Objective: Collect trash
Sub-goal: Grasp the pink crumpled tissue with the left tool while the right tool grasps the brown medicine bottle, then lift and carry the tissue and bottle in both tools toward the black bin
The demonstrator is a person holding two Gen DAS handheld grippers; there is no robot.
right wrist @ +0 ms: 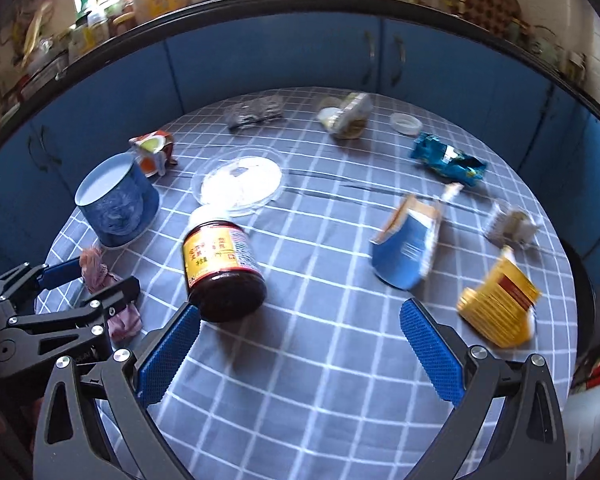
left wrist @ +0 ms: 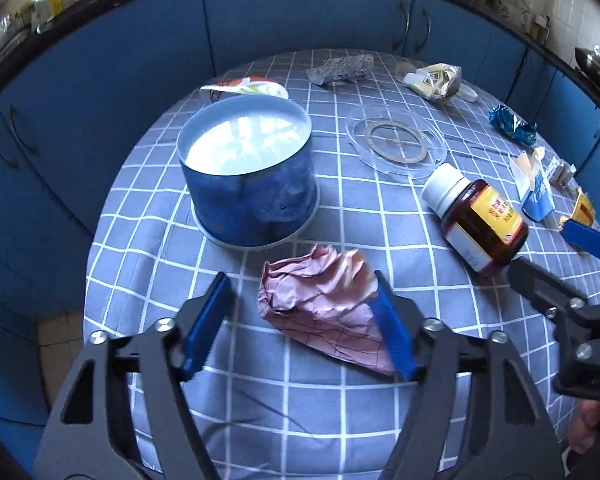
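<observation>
The left tool [left wrist: 300, 320], half-spread, straddled a crumpled pink paper wad [left wrist: 320, 304] just before the round blue bin [left wrist: 250, 172], apparently for binning; the right tool [right wrist: 300, 344] stood spread, empty.

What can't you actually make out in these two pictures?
- Label text on the brown bottle: blurred in the right wrist view, too small in the left.
- Far side of the pink crumpled paper: the left gripper finger covers it in the left wrist view.
- Yellow box: smeared by motion, right wrist view.
- Inside of the blue tub: glare, left wrist view.
</observation>
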